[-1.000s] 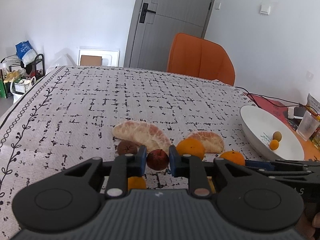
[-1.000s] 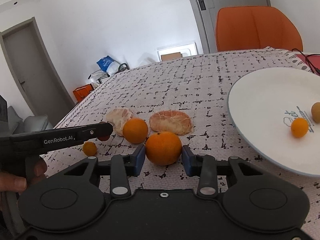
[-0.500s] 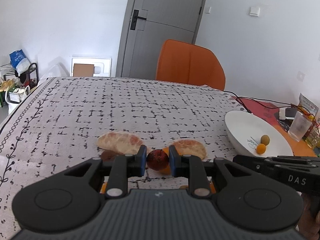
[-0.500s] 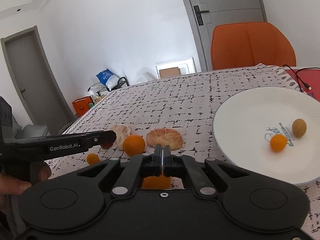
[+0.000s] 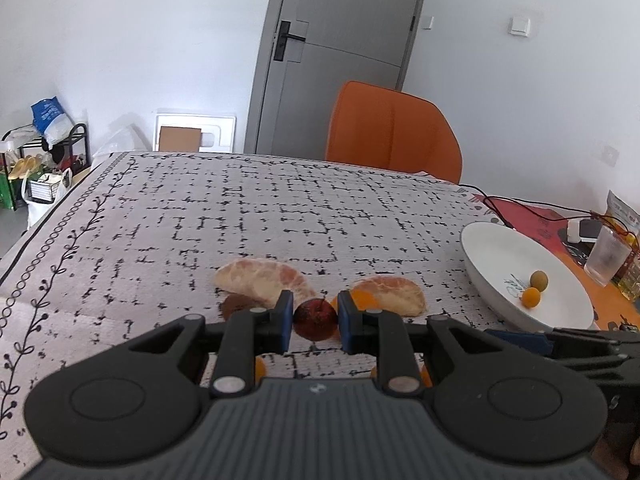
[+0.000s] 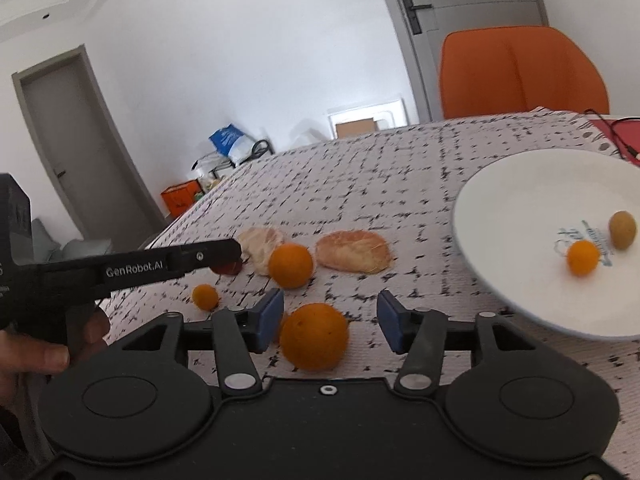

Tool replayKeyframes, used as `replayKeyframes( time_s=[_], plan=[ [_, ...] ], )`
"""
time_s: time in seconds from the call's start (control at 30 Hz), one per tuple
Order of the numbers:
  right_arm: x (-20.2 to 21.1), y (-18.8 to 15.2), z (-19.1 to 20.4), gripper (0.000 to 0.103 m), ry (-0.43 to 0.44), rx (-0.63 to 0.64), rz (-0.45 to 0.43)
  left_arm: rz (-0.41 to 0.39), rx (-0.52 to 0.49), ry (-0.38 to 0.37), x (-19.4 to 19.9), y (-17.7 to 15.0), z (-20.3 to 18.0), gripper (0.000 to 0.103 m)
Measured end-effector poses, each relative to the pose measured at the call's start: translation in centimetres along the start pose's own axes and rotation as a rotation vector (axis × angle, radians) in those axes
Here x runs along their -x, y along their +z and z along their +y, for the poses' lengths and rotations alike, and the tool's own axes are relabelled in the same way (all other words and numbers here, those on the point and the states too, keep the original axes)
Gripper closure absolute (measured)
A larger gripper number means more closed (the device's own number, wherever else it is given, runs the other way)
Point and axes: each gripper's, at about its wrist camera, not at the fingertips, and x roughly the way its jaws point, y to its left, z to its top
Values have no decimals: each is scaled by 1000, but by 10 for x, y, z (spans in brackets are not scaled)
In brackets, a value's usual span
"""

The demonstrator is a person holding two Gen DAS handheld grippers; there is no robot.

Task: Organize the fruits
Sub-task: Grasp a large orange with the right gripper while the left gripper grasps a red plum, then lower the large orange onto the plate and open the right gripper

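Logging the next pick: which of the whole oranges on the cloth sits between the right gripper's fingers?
The biggest orange, nearest the camera, between the open right gripper fingers. The medium orange and small one lie farther off.

Bright, even daylight; fisheye-bent edges; right wrist view slightly motion-blurred.
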Motion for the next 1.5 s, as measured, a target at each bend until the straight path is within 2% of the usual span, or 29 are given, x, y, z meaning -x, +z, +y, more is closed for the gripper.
replayKeyframes(
  time_s=[0.13,0.17,0.2,0.23,0.5,0.97,1.33,1.5],
  plan=[
    [-10,-3,5,44,1,14,34,6,10,6,1,-3,5,81],
    [-12,-4,6,59,-4,16,43,7,11,6,1,-3,5,81],
    [-13,-5,7,66,-2,21,53,8,12,5,1,-3,6,81],
    [-12,-6,8,66,11,21,53,7,12,4,2,-3,6,81],
    [4,0,7,67,-36,39,5,-1,5,-23,0,0,-2,81],
    [43,11,-28,67,-120,-20,-120,-6,-50,-70,-9,5,-36,81],
    [56,8,-55,66,-166,-70,-146,-3,-89,-99,-18,10,-63,81],
    [63,6,-64,63,-177,-91,-179,-5,-107,-110,-22,12,-73,81]
  ],
)
